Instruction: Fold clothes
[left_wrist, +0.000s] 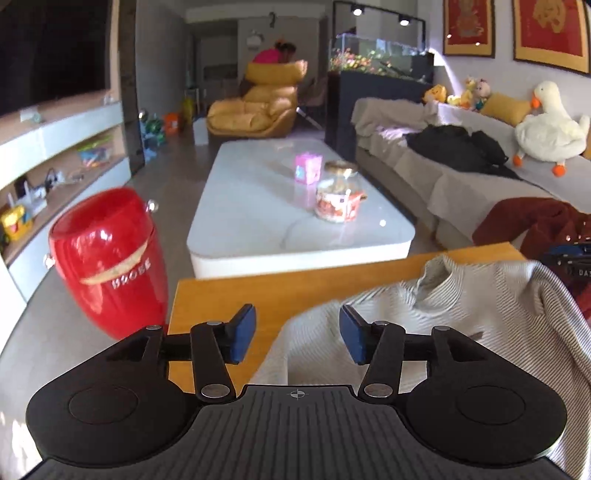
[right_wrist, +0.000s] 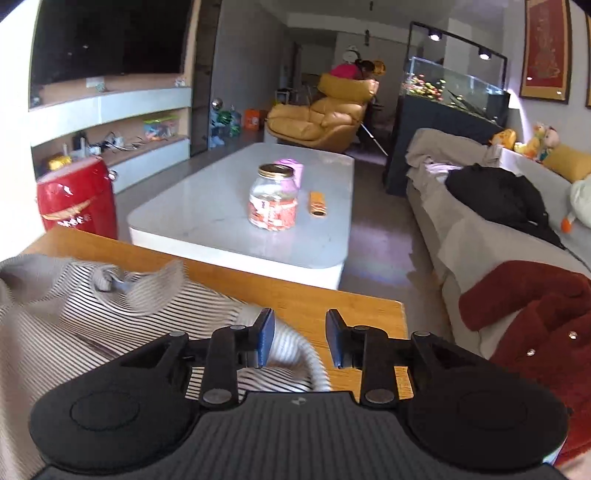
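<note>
A grey and white striped sweater (left_wrist: 461, 314) lies rumpled on a wooden table (left_wrist: 266, 291), collar toward the far edge. My left gripper (left_wrist: 297, 336) is open and empty above the sweater's left edge. In the right wrist view the sweater (right_wrist: 110, 310) covers the table (right_wrist: 332, 295) on the left, with a sleeve cuff (right_wrist: 295, 343) curving under my right gripper (right_wrist: 300, 338), which is open; the cuff lies between and below its fingers, not held.
A red bin (left_wrist: 107, 258) stands on the floor left of the table. A white coffee table (left_wrist: 295, 206) with a jar (left_wrist: 338, 195) lies ahead. A grey sofa (left_wrist: 461, 177) runs along the right, with a dark red coat (right_wrist: 535, 325) near the table.
</note>
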